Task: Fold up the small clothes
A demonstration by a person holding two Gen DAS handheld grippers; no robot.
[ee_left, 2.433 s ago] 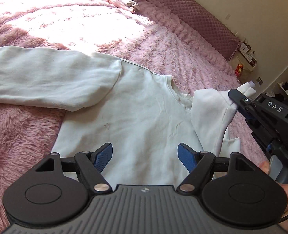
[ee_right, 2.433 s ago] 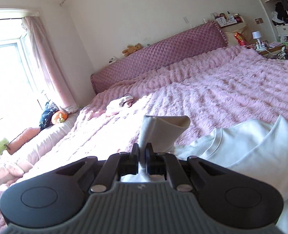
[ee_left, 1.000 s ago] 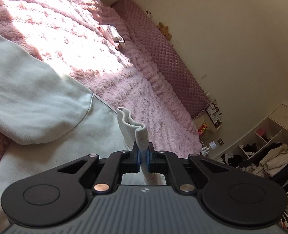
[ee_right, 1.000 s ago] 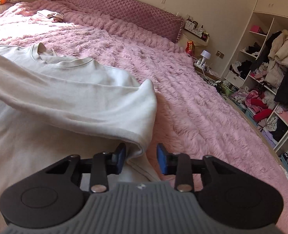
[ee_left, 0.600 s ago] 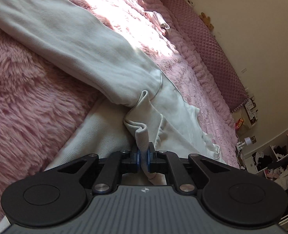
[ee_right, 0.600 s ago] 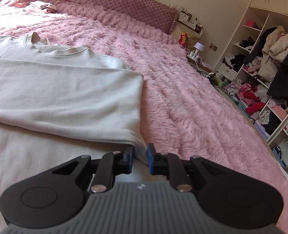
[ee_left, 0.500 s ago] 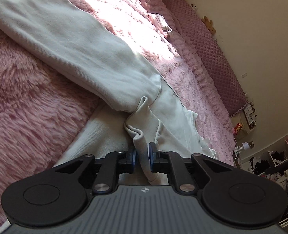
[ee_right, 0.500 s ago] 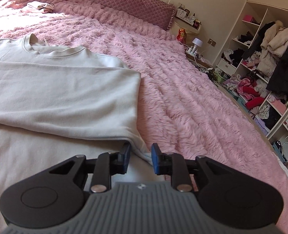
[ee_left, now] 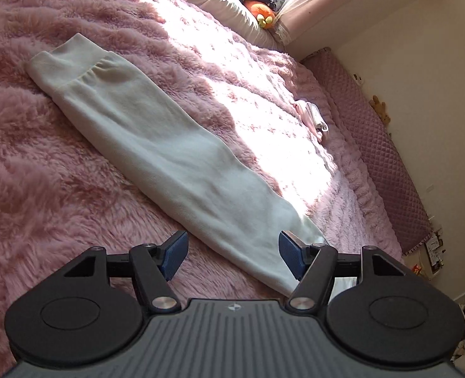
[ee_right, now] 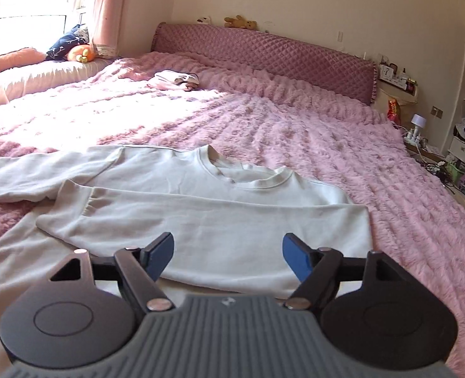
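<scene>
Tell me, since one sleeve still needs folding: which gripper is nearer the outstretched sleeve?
Left. The left gripper hovers just over the outstretched sleeve, jaws opening, nothing pinched. The right gripper hangs over the folded sleeve, across the sweatshirt.

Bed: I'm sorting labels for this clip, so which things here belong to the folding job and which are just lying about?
Job:
- white sweatshirt, one sleeve folded across its chest
- other sleeve, flat on the blanket
- left gripper and right gripper, jaws opening, nothing between them

Lying about:
- pink clothes
- orange plush
- teddy on the headboard
</scene>
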